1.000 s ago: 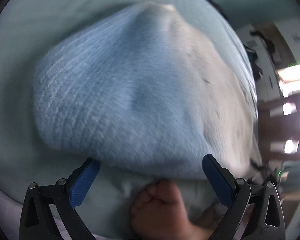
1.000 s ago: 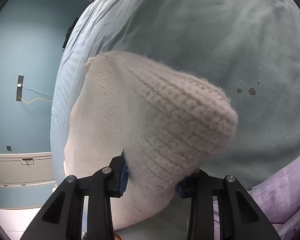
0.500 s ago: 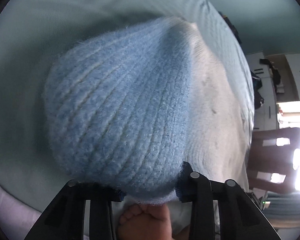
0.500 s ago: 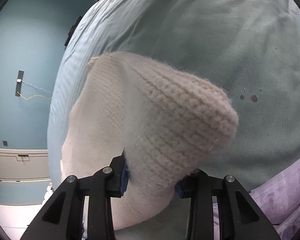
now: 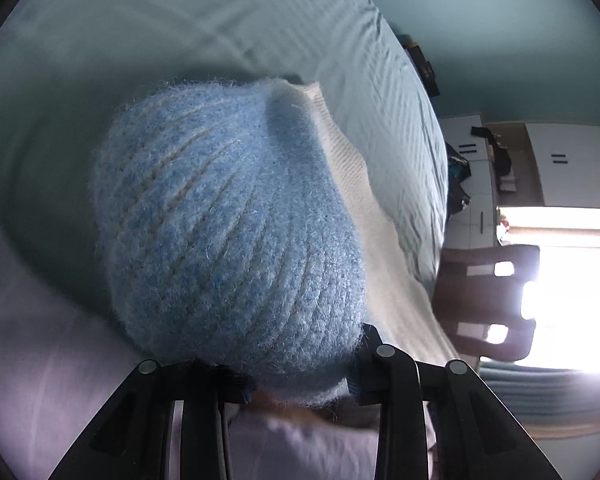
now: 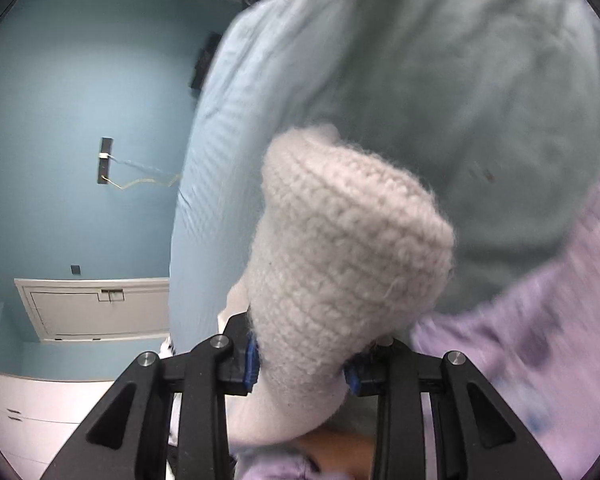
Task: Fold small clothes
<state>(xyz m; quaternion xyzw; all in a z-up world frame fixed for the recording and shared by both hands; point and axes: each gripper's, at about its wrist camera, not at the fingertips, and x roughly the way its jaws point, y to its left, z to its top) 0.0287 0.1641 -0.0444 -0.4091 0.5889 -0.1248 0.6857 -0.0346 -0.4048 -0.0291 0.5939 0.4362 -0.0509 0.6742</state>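
Now both claws hold one knit thing up off the bed. The left claw has just been closing, and the blue knit sits between its pads; it pinches the blue end tight. The right claw pinches the cream end the same way, with its jaws close together around the wool. The knit looks like a small sweater, blue on one part and cream on the other, but I cannot tell for sure.

I think this is the lift step, where the piece gets picked up by two ends. Next it needs to be laid flat on the bed, so one side can go over the other.

Past the knit lies the pale green sheet, with a purple cloth at its near edge. Farther off are a brown chair and a blue wall.
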